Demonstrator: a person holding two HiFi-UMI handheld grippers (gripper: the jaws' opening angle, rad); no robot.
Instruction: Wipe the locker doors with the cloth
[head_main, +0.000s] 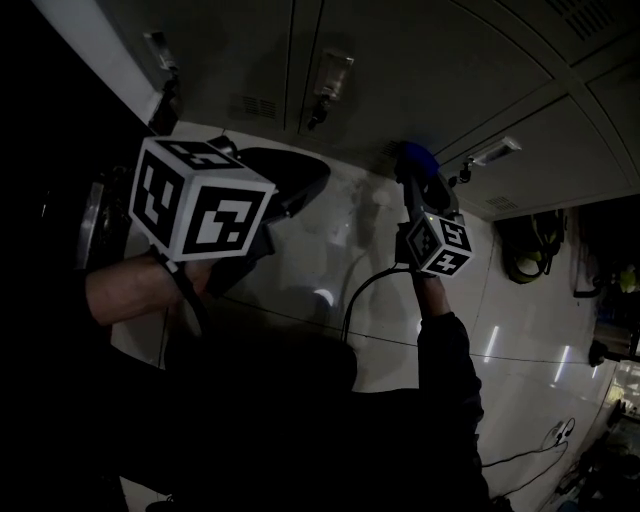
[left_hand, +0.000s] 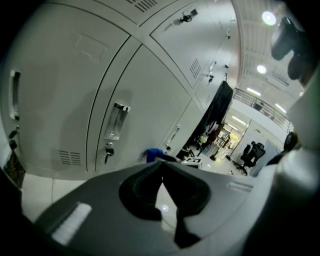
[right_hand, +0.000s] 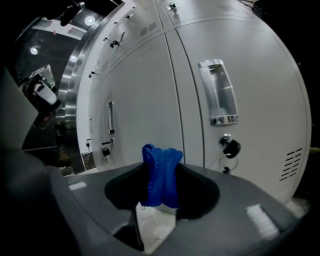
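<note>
Right tool (right_hand: 161, 167) is clamped on the bunched blue cloth (right_hand: 158, 182), near the locker doors (right_hand: 145, 90), at 8 o'clock from a keyed lock (right_hand: 230, 147). Left tool (left_hand: 162, 166) is closed on nothing.

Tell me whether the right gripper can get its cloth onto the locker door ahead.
Probably yes: the right gripper, shut on the cloth, faces the locker door with nothing visible between them.

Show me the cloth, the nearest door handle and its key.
cloth (right_hand: 161, 175), right gripper view, middle of the fold.
nearest door handle (right_hand: 218, 97), right gripper view, centre of its recess.
key (right_hand: 231, 148), right gripper view, its dark head.
</note>
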